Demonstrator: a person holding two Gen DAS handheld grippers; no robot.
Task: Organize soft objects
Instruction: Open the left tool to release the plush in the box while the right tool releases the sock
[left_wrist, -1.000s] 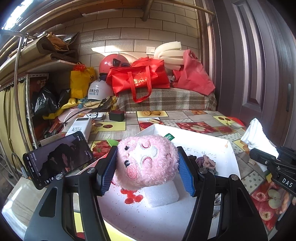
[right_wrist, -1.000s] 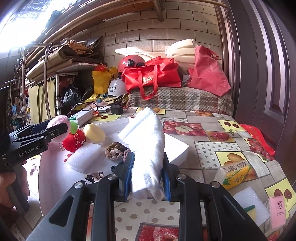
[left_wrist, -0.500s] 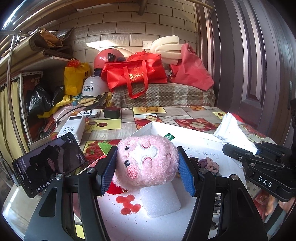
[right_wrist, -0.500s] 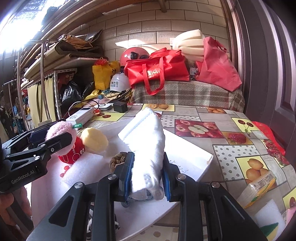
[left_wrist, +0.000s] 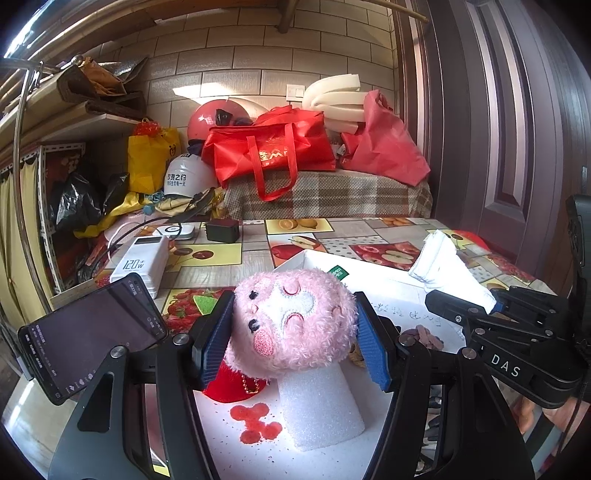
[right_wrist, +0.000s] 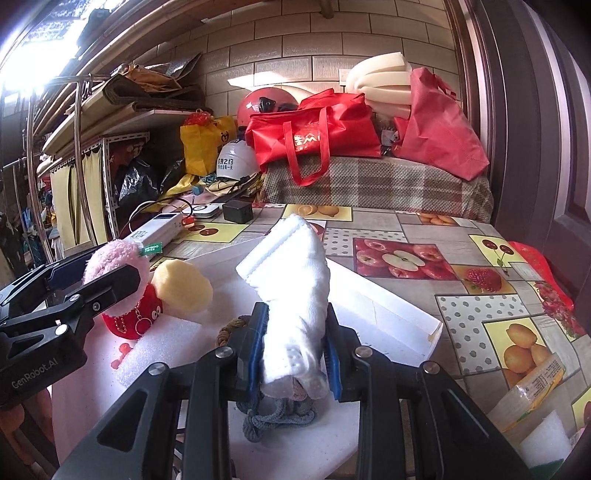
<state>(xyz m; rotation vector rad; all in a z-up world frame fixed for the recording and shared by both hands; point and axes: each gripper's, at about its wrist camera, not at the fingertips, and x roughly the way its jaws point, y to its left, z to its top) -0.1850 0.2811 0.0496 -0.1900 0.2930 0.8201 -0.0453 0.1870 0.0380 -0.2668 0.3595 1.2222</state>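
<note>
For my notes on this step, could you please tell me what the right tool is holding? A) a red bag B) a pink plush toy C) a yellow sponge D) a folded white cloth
D: in the right wrist view the right tool is shut on the folded white cloth above the white tray, while the pink plush toy sits in the left tool.

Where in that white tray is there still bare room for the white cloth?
Free: the tray's far right part, between the cloth and the rim. Also its near edge, right of the grey cord. Crowded: the left side, with the foam block, yellow plush and pink plush.
</note>
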